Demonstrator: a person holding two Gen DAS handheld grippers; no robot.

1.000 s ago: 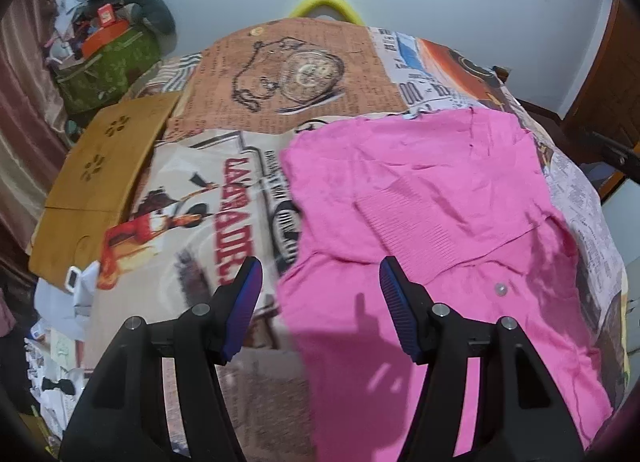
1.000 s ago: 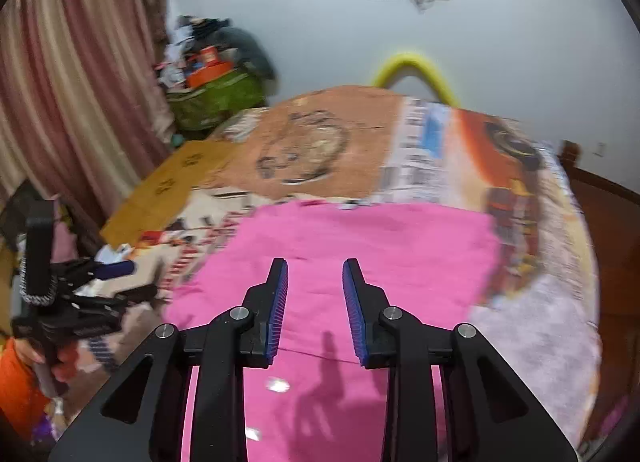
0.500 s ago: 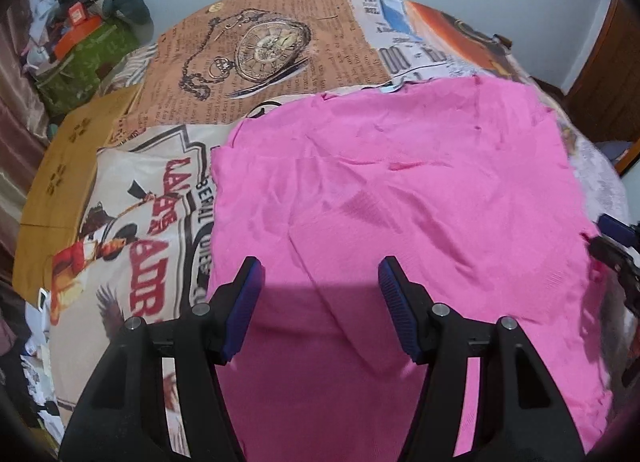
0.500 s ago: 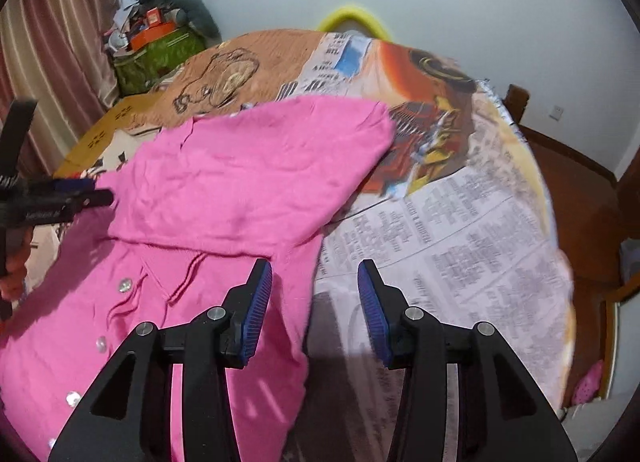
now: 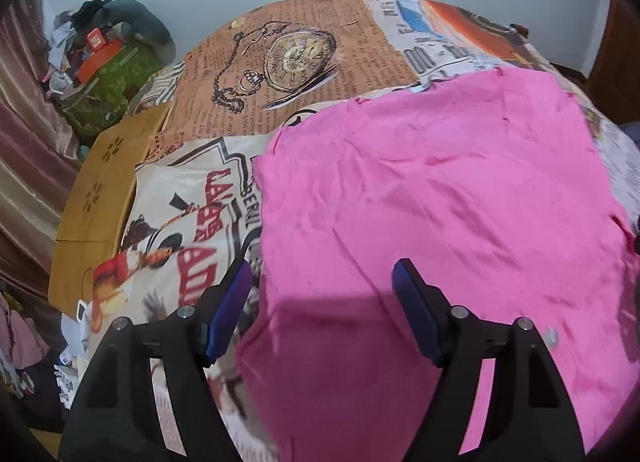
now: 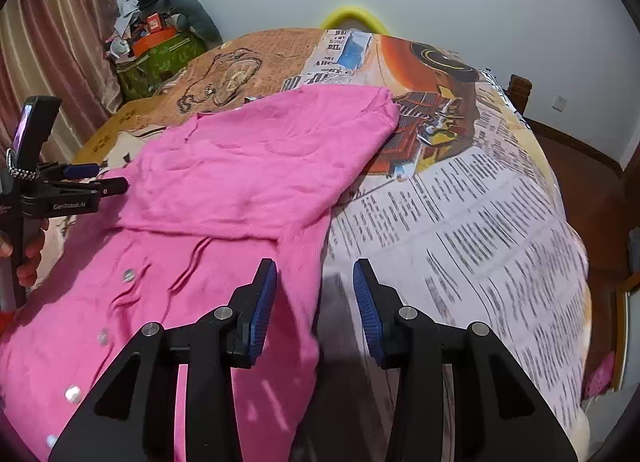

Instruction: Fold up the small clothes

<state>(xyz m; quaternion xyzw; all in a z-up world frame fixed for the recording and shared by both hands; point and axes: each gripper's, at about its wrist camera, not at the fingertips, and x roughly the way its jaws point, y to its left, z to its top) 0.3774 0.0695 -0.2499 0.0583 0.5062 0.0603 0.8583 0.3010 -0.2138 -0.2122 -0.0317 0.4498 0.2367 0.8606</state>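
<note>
While a printed bedspread (image 6: 460, 197) covers the whole bed, a pink buttoned cardigan (image 6: 248, 177) lies spread on its middle, the upper part folded down over the button strip. Both tools point steeply down at it. On the near left side of the garment, the left gripper (image 5: 322, 294) hovers with its blue-padded jaws widening; the cardigan's left edge runs below the gap, and the pads press on nothing. From the right wrist view this same tool enters at the left, side-on, with part of a hand (image 6: 28, 258) wrapped around its handle; most of that hand is cut off by the picture's edge. Over the garment's right edge, the right gripper (image 6: 315, 294) has its jaws narrowing, still apart and released, the pink hem under the gap. Whether either tool touches the cloth is hard to tell. Small pale buttons (image 6: 129, 274) run down the front; the lowest ones blur at the picture's rim.
</note>
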